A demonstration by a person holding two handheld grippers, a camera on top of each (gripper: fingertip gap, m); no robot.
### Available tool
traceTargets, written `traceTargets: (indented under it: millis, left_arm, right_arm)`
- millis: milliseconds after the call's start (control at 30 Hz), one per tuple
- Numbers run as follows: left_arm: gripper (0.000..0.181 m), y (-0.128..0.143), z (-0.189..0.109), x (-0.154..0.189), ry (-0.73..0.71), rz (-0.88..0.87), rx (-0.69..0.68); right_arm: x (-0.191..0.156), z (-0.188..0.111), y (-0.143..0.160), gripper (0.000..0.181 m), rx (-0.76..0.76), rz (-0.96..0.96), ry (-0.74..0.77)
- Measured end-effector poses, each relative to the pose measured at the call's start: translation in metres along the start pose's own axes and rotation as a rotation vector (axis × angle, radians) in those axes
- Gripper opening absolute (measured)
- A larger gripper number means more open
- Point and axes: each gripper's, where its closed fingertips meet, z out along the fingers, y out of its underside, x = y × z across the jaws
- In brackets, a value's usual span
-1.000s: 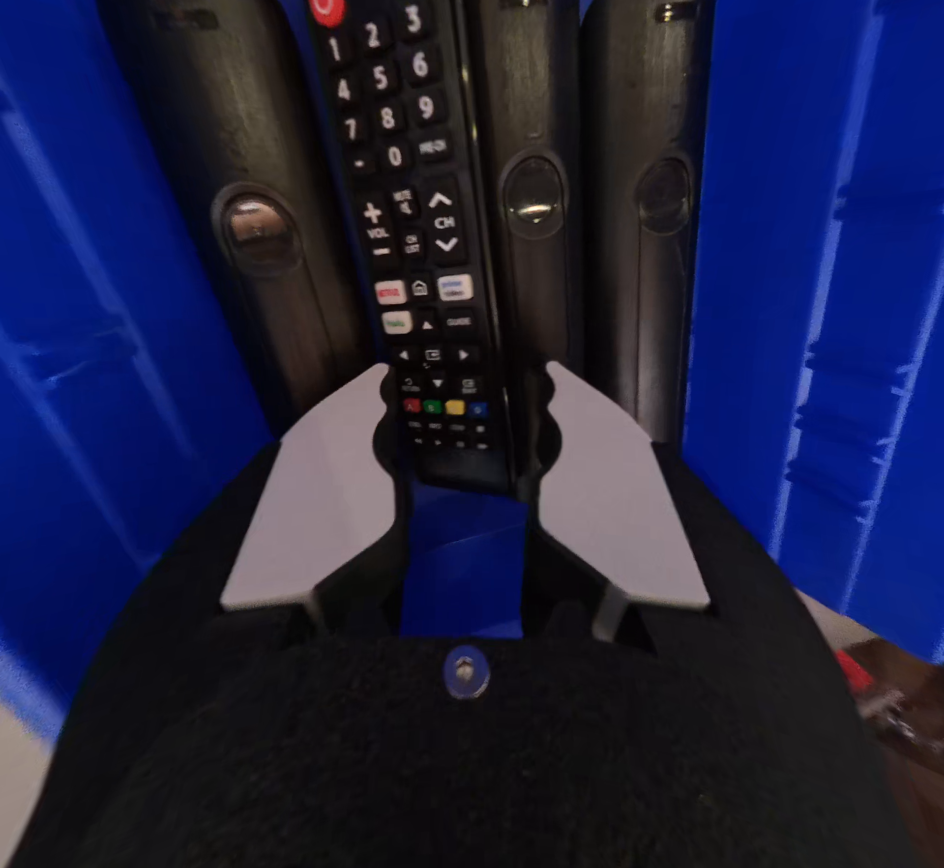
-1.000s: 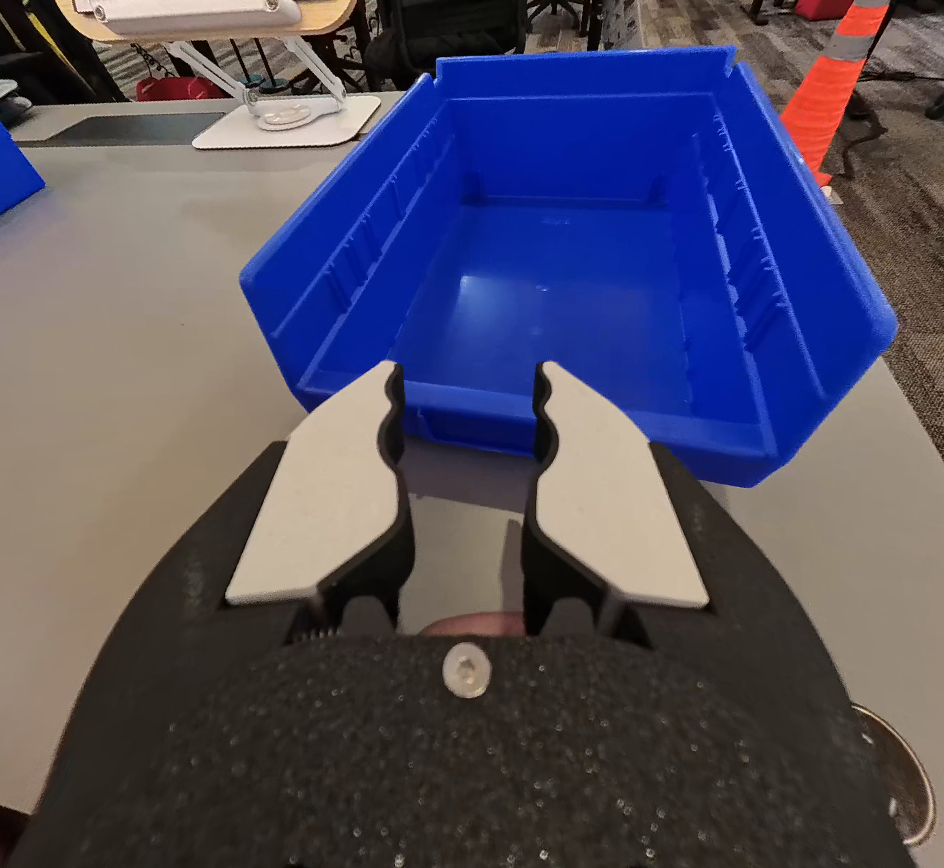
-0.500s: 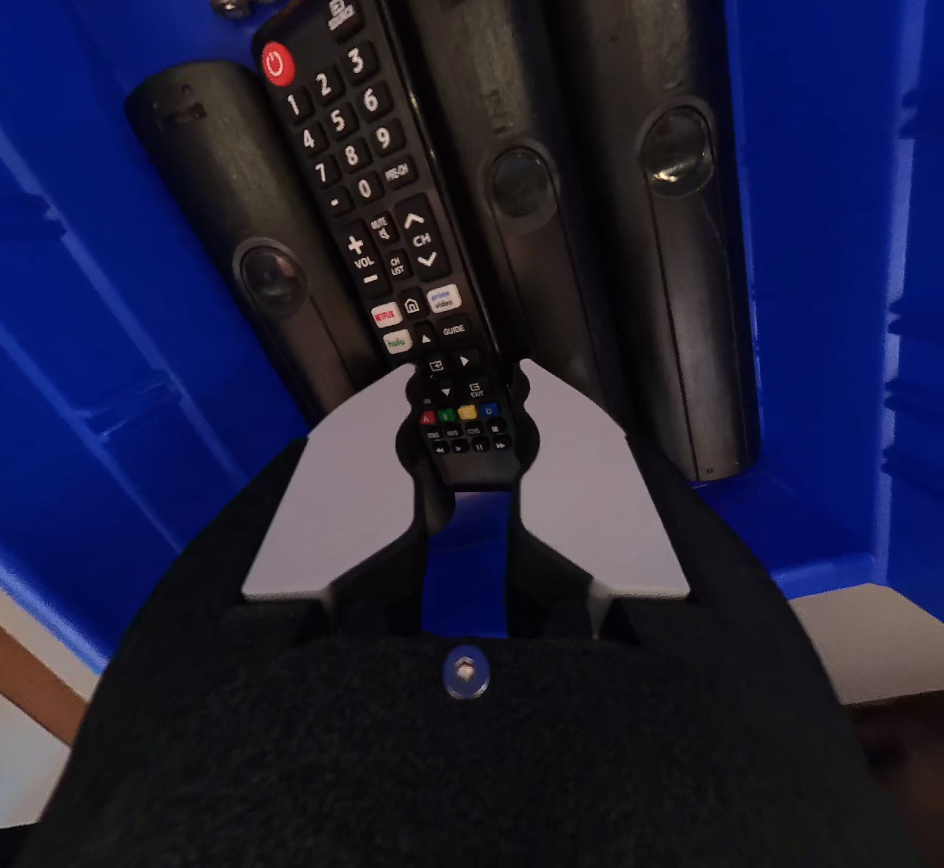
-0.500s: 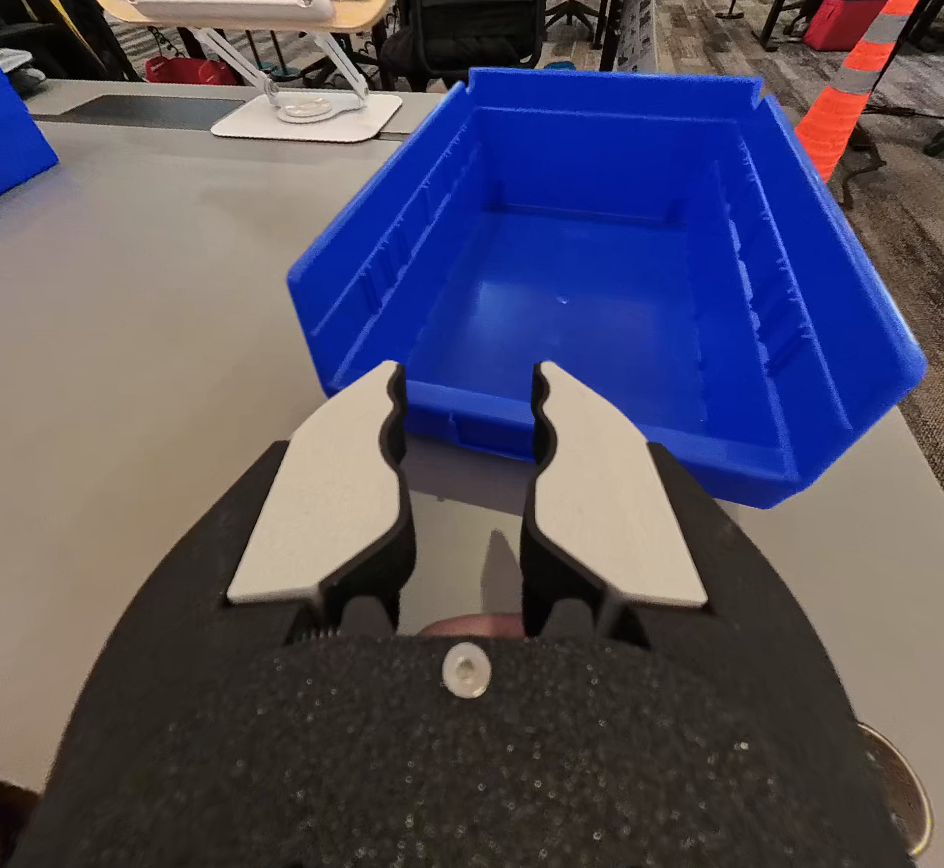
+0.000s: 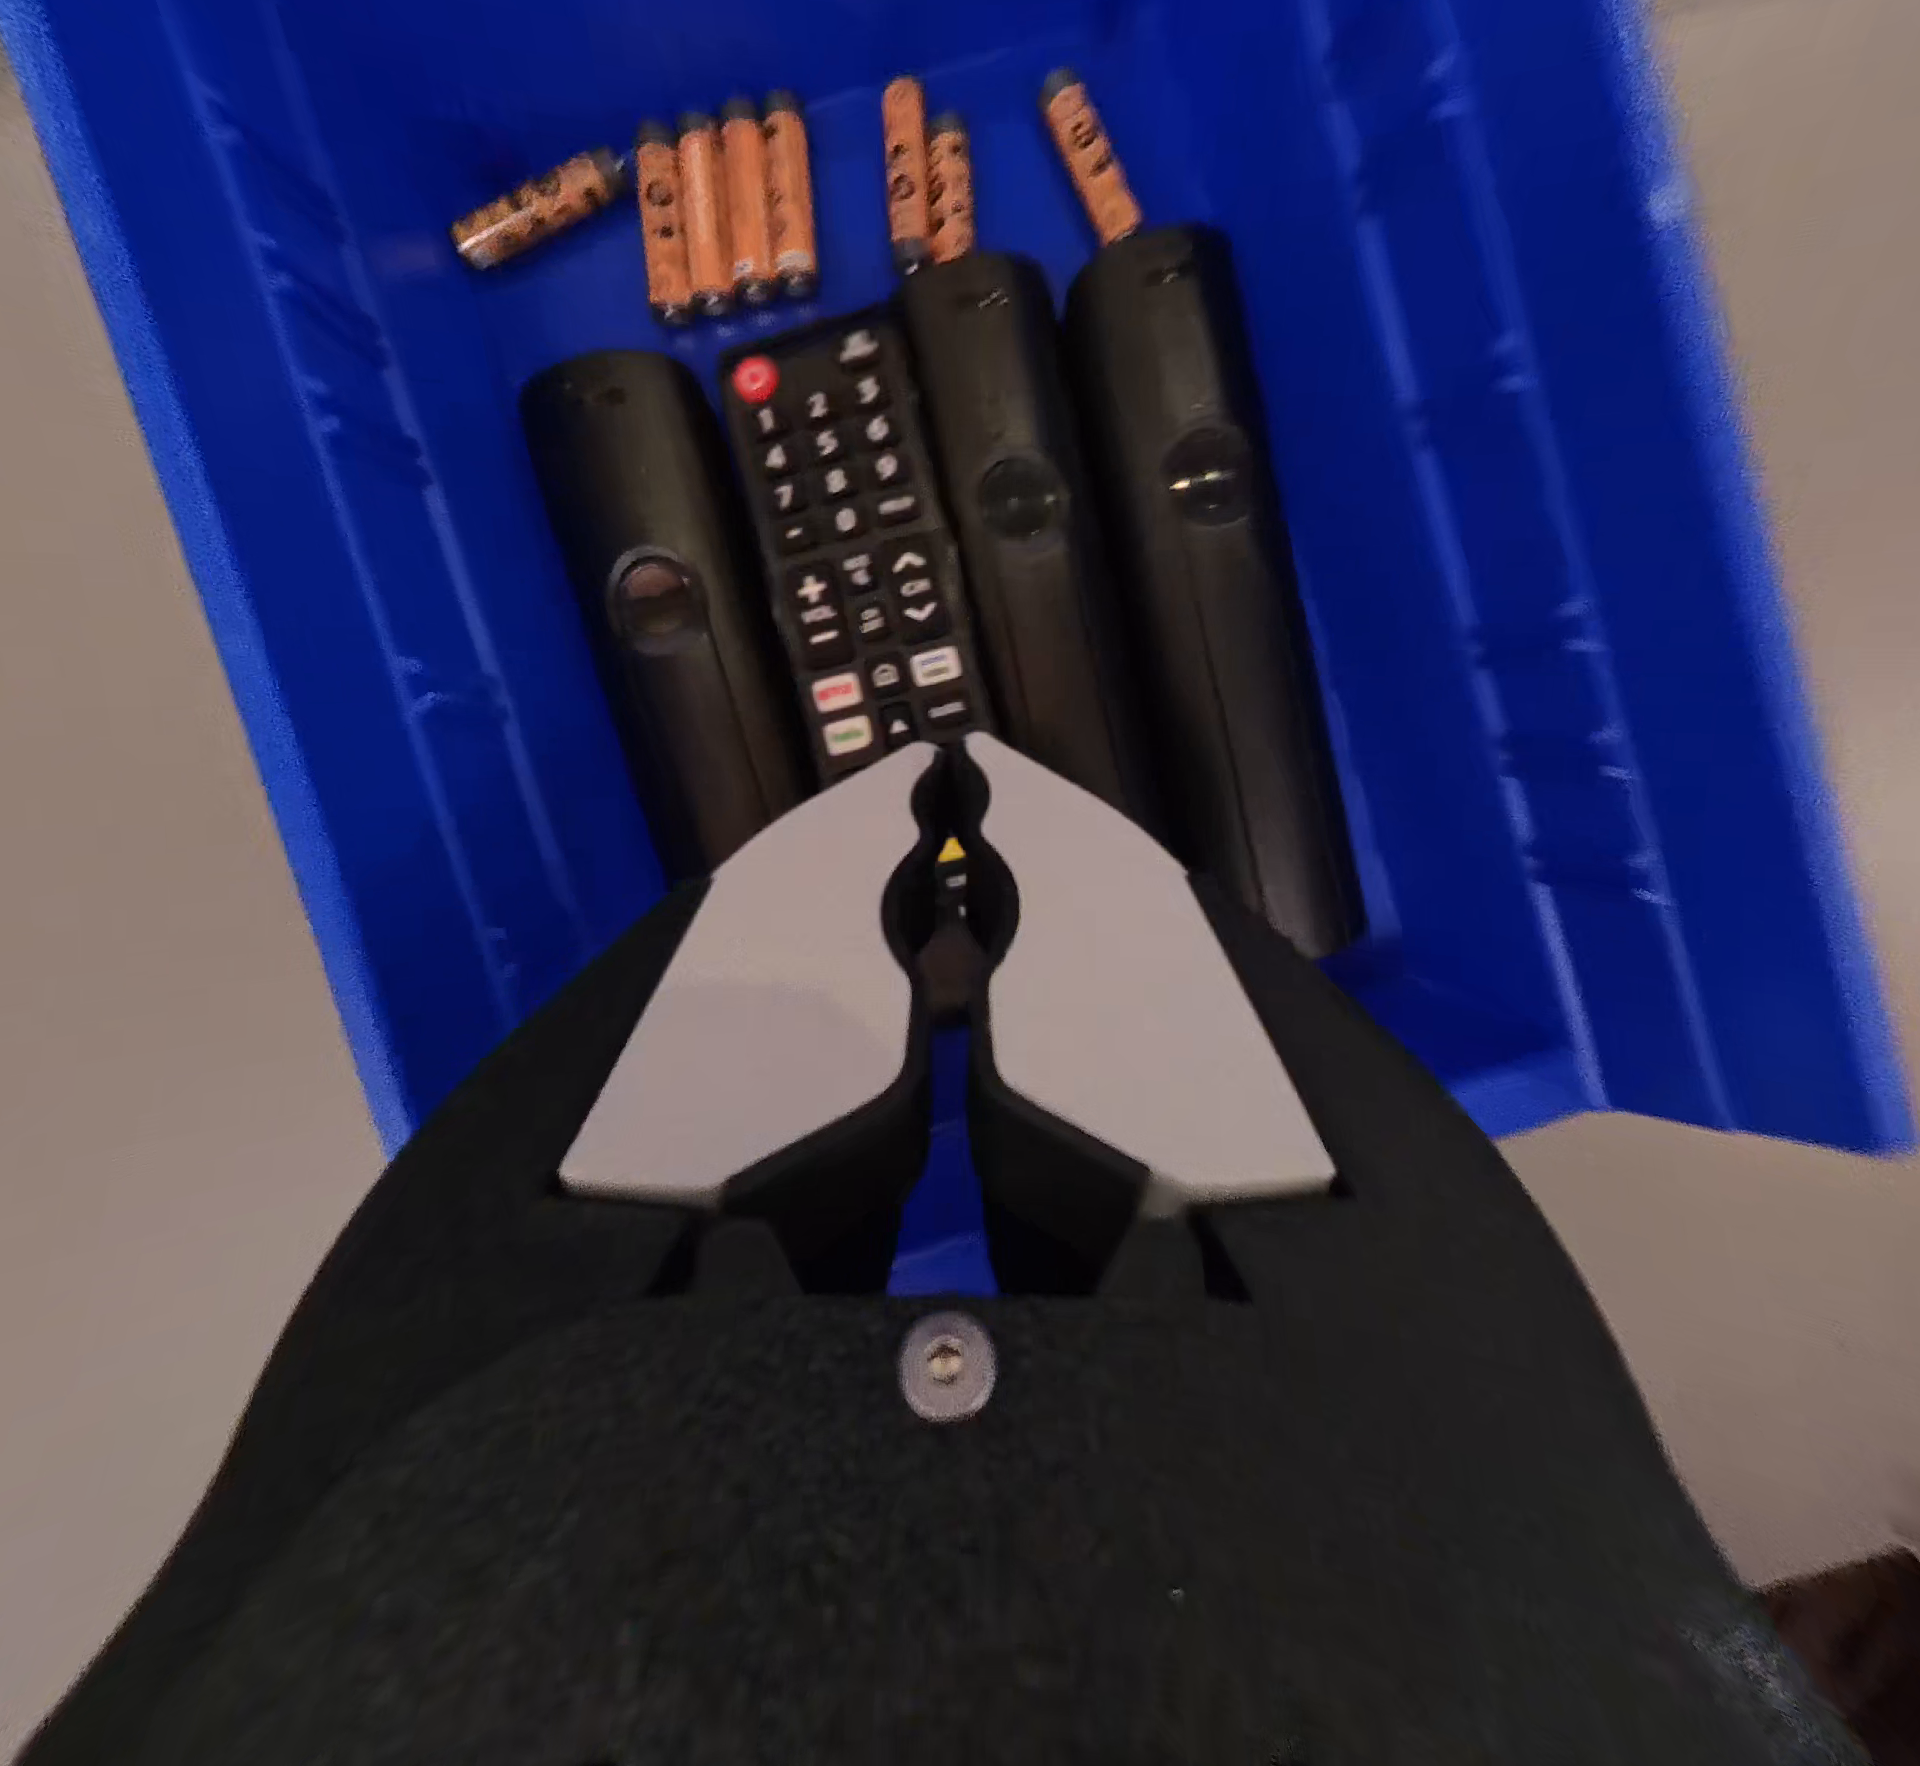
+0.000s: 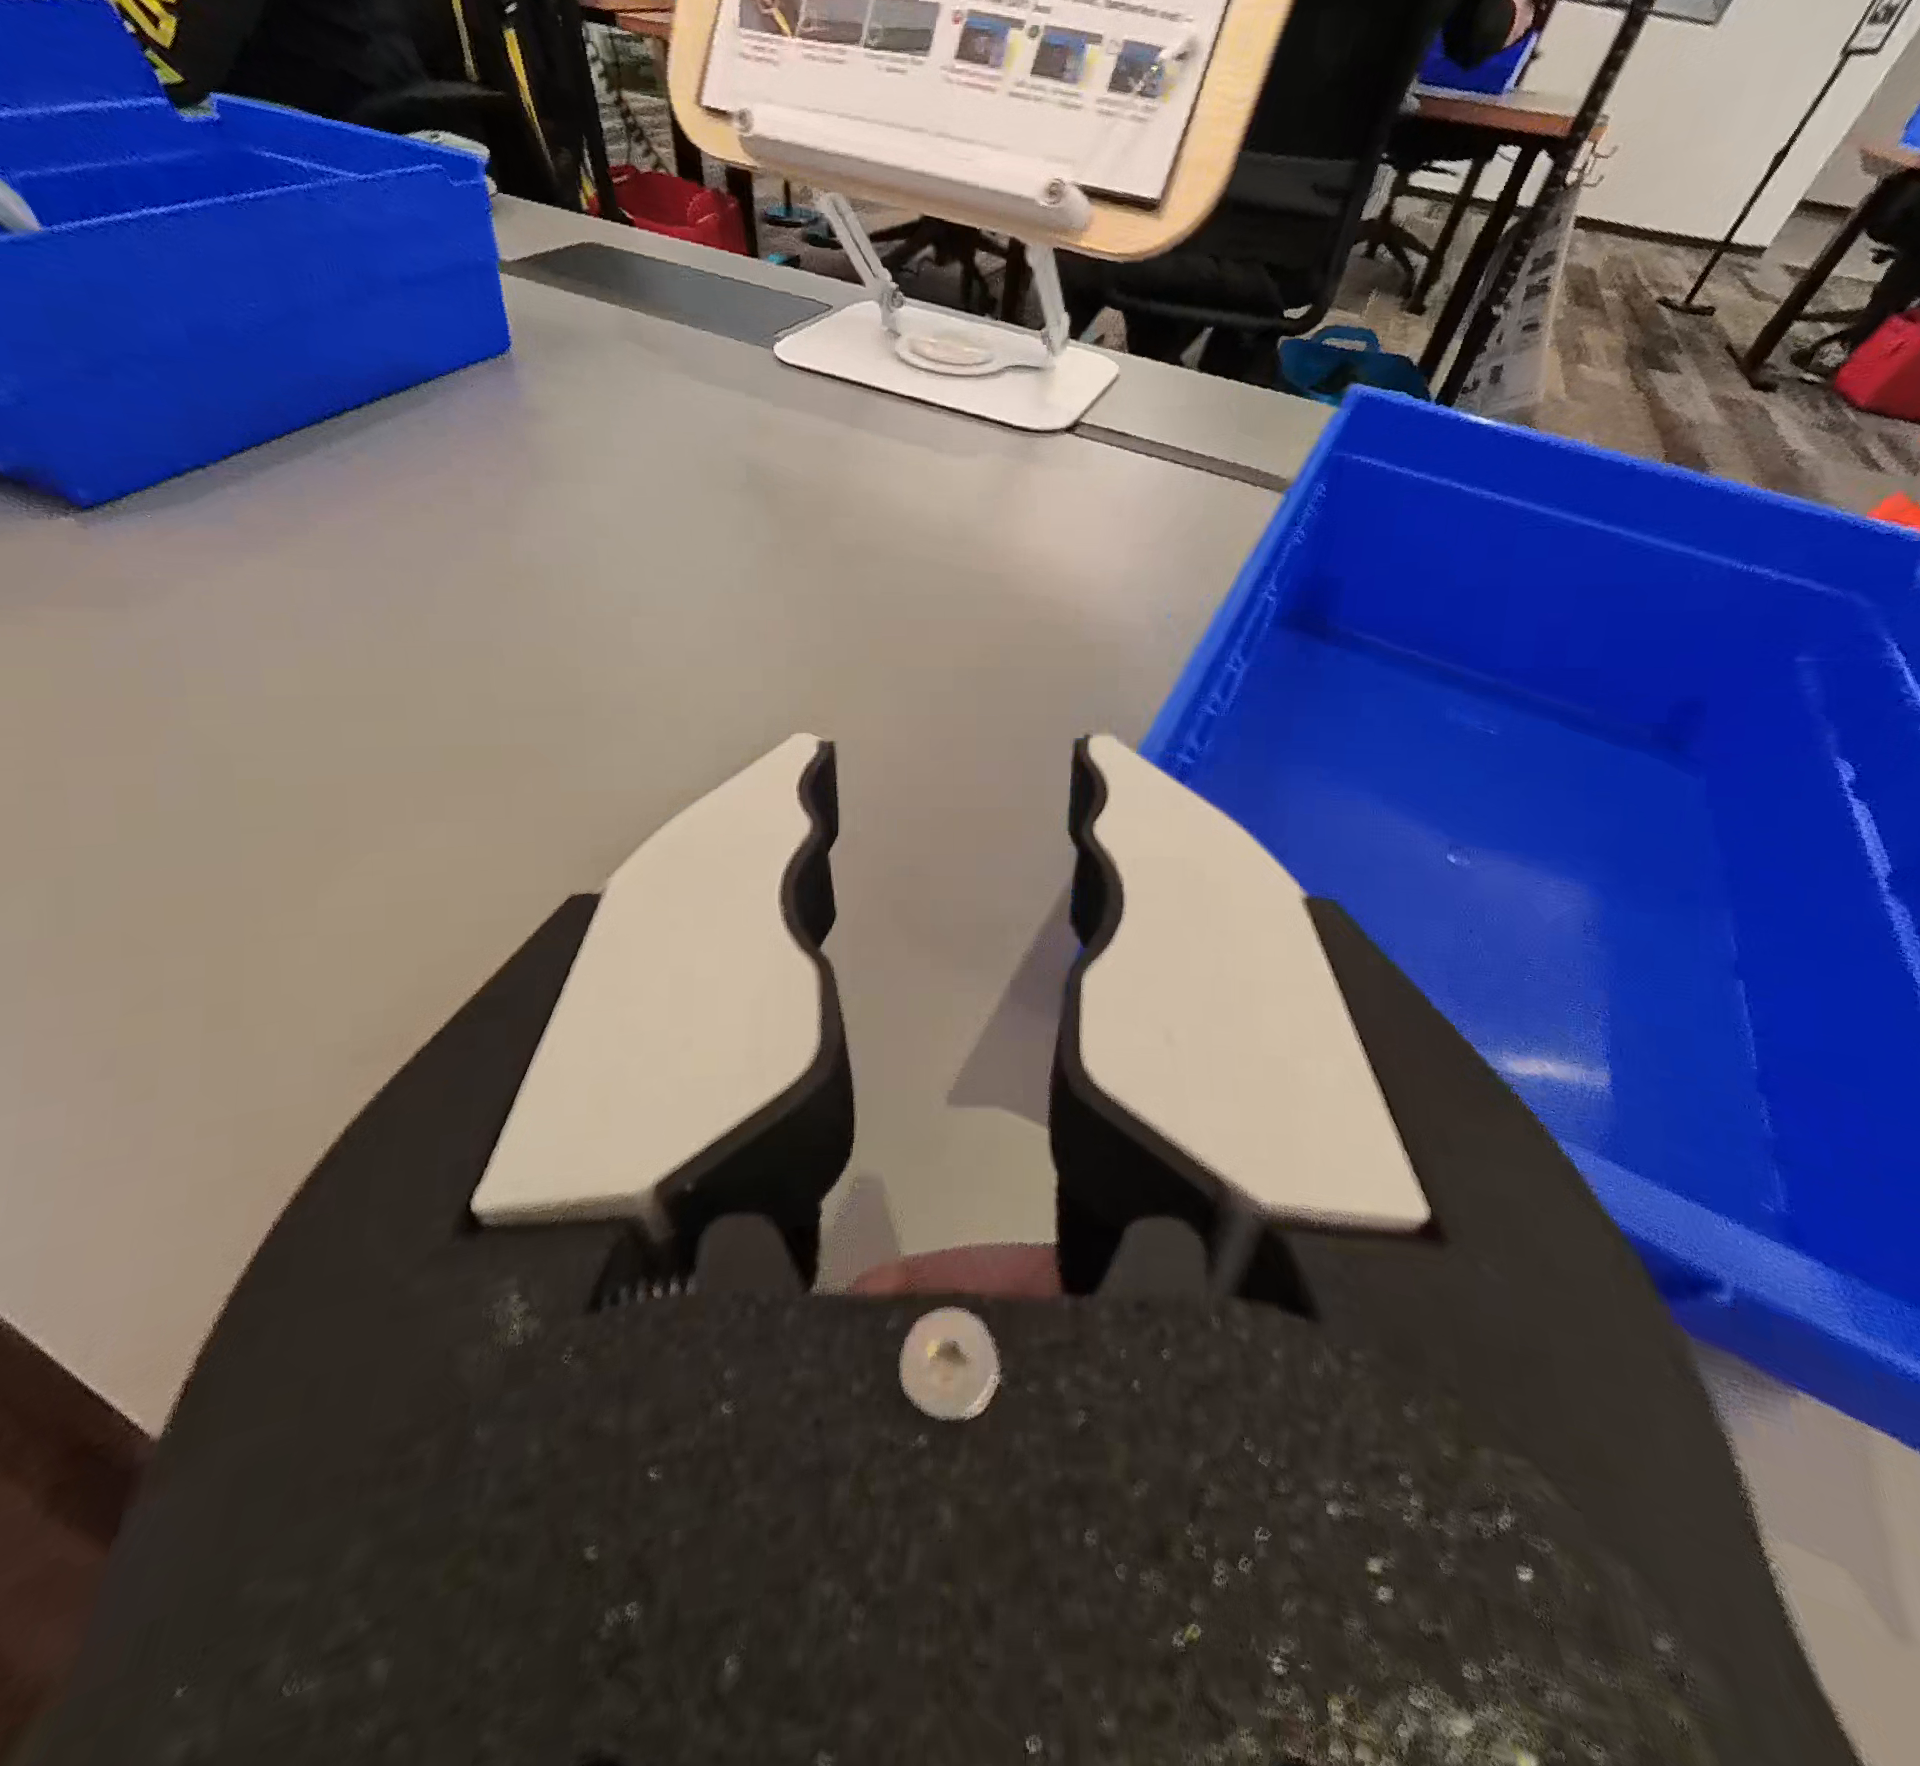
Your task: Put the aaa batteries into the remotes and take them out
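Observation:
In the left wrist view a blue bin (image 5: 1558,573) holds a black remote (image 5: 847,532) lying buttons up between three black remotes lying back up (image 5: 655,594) (image 5: 1013,511) (image 5: 1205,521). Several orange AAA batteries (image 5: 727,210) lie loose beyond them. My left gripper (image 5: 951,766) hovers over the near end of the buttons-up remote with its jaws closed, tips touching. A few of the remote's buttons show through the gap and its near end is hidden. My right gripper (image 6: 951,760) is open and empty above the grey table (image 6: 520,677).
An empty blue bin (image 6: 1558,885) stands just right of the right gripper. Another blue bin (image 6: 229,262) stands at the far left of the table. A board with an instruction sheet on a white stand (image 6: 966,33) is at the back edge. Chairs and a person are beyond. About 60 centimetres separates my left fingertips from my right.
My left gripper's jaws have closed from around the remote's near end and it has pulled back, so more of the bin shows. My right gripper has swung left, away from the empty bin.

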Motion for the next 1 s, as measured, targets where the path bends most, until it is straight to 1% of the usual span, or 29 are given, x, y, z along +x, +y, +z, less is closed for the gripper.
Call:
traceTargets:
  millis: [67, 133, 200, 233, 267, 300, 333, 367, 400, 433, 500, 533, 567, 633, 800, 900, 1000]
  left_arm:
    - [0.0, -0.001, -0.007, 0.003, -0.001, 0.032, -0.002]
    - [0.0, -0.002, -0.005, 0.0, -0.028, 0.04, -0.001]
    - [0.0, -0.004, 0.0, -0.002, -0.026, 0.013, 0.011]
    - [0.005, 0.0, 0.004, -0.001, -0.018, 0.015, -0.032]
    - [0.023, 0.004, 0.009, -0.005, -0.04, 0.019, -0.078]
    - [0.028, 0.005, 0.012, -0.012, -0.088, 0.027, -0.102]
    - [0.028, 0.007, 0.015, -0.016, -0.112, 0.042, -0.121]
    - [0.031, 0.012, 0.02, -0.014, -0.096, 0.042, -0.159]
    - [0.039, 0.018, 0.024, -0.01, -0.06, 0.027, -0.206]
    - [0.04, 0.02, 0.028, -0.007, -0.032, 0.005, -0.227]
    - [0.041, 0.022, 0.035, -0.012, -0.042, -0.013, -0.239]
    - [0.045, 0.026, 0.038, -0.016, -0.051, -0.023, -0.261]
    - [0.042, 0.027, 0.041, -0.016, -0.039, -0.034, -0.268]
    - [0.043, 0.026, 0.045, -0.014, -0.017, -0.047, -0.25]
    - [0.046, 0.027, 0.048, -0.012, -0.037, -0.004, -0.269]
    - [0.047, 0.031, 0.046, -0.009, -0.011, -0.008, -0.353]
    - [0.049, 0.033, 0.046, -0.005, 0.075, -0.044, -0.412]
  right_arm:
    - [-0.012, 0.006, -0.005, 0.042, 0.007, -0.016, -0.019]
    - [-0.032, 0.015, -0.01, 0.042, 0.002, -0.009, -0.095]
    - [-0.051, 0.023, -0.014, 0.042, 0.004, 0.001, -0.168]
    - [-0.058, 0.025, -0.014, 0.042, 0.002, -0.004, -0.187]
    - [-0.063, 0.027, -0.013, 0.042, -0.005, -0.015, -0.199]
    - [-0.066, 0.028, -0.011, 0.042, -0.01, -0.026, -0.203]
    - [-0.068, 0.028, -0.008, 0.042, -0.012, -0.032, -0.204]
    - [-0.07, 0.027, -0.005, 0.042, -0.014, -0.03, -0.206]
    - [-0.071, 0.026, -0.001, 0.042, -0.02, -0.023, -0.209]
    - [-0.071, 0.025, 0.003, 0.042, -0.026, -0.014, -0.211]
    - [-0.069, 0.023, 0.011, 0.042, -0.039, 0.007, -0.211]
    - [-0.067, 0.023, 0.014, 0.042, -0.047, 0.015, -0.212]
    - [-0.065, 0.022, 0.016, 0.042, -0.053, 0.02, -0.212]
    - [-0.06, 0.021, 0.018, 0.042, -0.059, 0.019, -0.207]
    - [-0.054, 0.019, 0.019, 0.042, -0.061, 0.041, -0.208]
    - [-0.057, 0.019, 0.022, 0.042, -0.073, 0.053, -0.226]
    - [-0.06, 0.019, 0.024, 0.042, -0.085, 0.05, -0.24]
